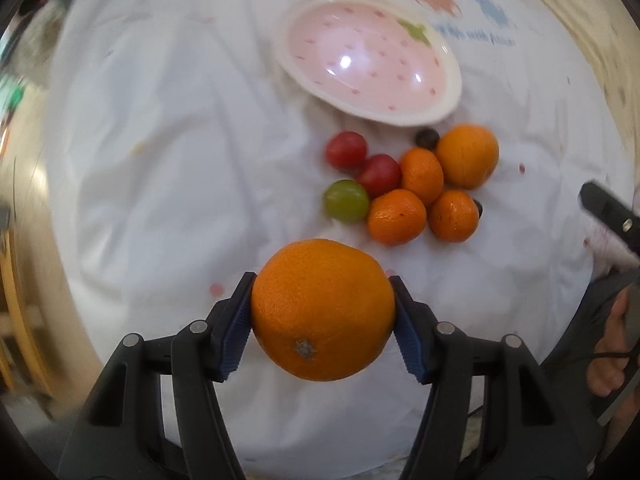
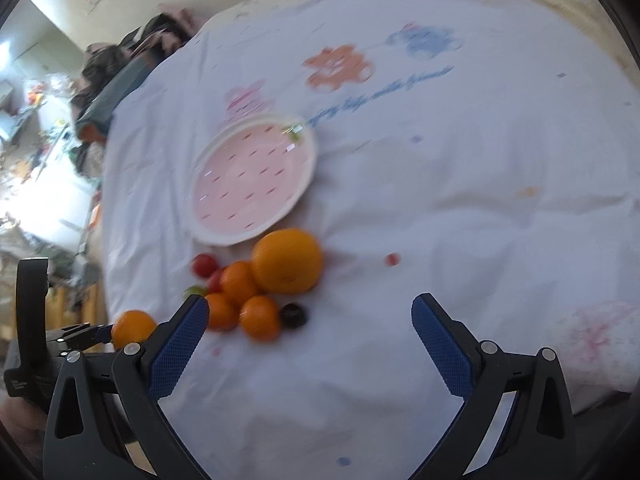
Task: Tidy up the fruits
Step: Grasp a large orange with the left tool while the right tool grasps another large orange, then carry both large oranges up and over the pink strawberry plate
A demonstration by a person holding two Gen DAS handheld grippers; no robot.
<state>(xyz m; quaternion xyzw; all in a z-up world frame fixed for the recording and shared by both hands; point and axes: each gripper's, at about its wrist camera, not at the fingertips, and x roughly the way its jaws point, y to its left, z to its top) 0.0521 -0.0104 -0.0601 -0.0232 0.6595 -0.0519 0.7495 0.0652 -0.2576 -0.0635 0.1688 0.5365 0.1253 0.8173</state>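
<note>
The orange [image 1: 323, 309] sits clamped between the blue pads of the left gripper [image 1: 323, 312], which press on both its sides; it is round, bright, pebbled in skin, with its small grey-green stem scar facing the camera, and it hangs above the white tablecloth [image 1: 160, 160]. In the right wrist view the same orange [image 2: 134, 327] shows at the far left, pinched in that gripper. The right gripper [image 2: 310, 344] hovers over bare cloth with its jaws spread wide and nothing between them.

Beyond the held fruit lies a close cluster: three small mandarins [image 1: 397, 217], a green grape [image 1: 346, 201], two red cherry tomatoes [image 1: 346, 150], a second large orange [image 1: 467, 156] and two dark berries [image 1: 427, 137], most of them touching one another. Farther on, just past the cluster, rests an oval pink bowl [image 1: 451, 98] with a cream rim, red flecks and a green leaf mark, like a strawberry; it holds no fruit.

Farthest, the cloth carries pink, orange and blue cartoon prints [image 2: 338, 66] and a line of blue script, too blurred to read
</note>
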